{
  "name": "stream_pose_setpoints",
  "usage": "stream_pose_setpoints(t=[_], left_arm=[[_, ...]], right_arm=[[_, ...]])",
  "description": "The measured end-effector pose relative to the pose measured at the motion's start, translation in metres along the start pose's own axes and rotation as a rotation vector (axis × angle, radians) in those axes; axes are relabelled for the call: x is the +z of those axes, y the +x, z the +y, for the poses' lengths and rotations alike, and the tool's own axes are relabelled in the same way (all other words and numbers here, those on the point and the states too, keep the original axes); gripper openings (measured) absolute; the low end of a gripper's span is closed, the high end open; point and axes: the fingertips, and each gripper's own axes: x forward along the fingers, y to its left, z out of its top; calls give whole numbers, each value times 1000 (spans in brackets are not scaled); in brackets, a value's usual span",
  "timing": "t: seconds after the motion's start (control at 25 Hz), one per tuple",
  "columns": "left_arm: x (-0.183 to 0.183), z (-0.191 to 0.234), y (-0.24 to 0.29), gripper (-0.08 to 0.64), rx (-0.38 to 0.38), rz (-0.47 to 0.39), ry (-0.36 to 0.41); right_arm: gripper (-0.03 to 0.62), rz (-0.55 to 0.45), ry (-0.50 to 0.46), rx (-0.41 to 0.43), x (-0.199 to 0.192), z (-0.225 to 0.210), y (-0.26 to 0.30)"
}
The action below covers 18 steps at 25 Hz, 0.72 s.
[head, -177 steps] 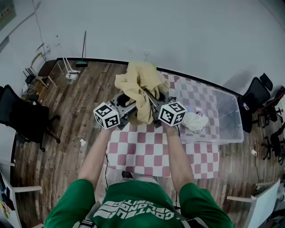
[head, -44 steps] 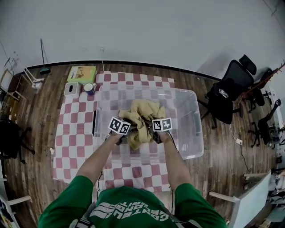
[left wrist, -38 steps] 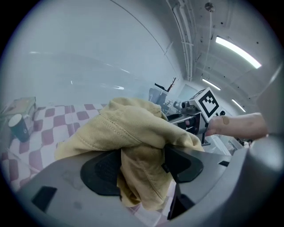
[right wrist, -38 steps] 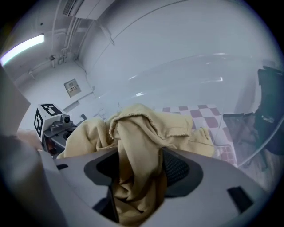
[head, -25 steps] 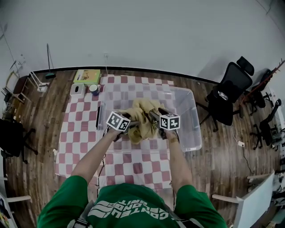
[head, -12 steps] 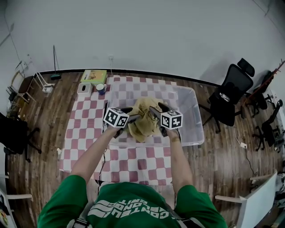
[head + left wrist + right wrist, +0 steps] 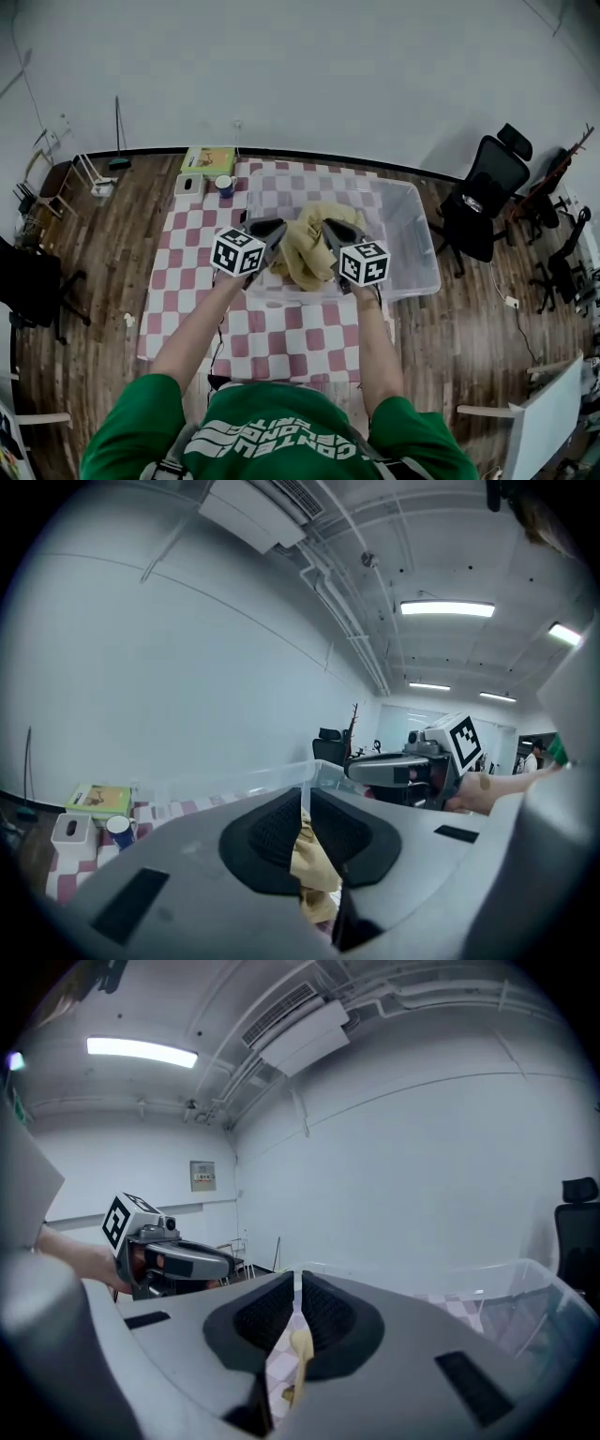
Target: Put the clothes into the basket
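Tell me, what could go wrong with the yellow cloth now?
The left gripper and the right gripper have just been closing, and each pinches only a thin bit of the yellow cloth. It might slip out early. The cloth hangs near the front edge of the clear basket, so part of it could drape over the rim onto the table instead of going inside.

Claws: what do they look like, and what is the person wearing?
The left claw and the right claw are both grey, with wide rounded jaws and black ribbed pads. Each carries a white cube with black square markers. The person wears a green shirt with short sleeves and white lettering.
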Motion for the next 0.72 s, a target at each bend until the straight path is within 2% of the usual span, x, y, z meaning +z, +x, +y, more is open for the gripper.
stream_pose_setpoints(t=[0.12,0.28,0.52,0.72], left_arm=[[3,6,-32,8,1,-44,-5],[-3,13,-73,3,-3,-82,-10],[-26,26,-128,3,1,-103,-21],[-40,45,-161,3,8,-102,-29]], right_arm=[[10,-25,1,4,3,33,-1],[8,-48,3,18,4,75,0],[8,-23,-11,35,-16,132,10],[8,6,-12,38,-35,164,26]])
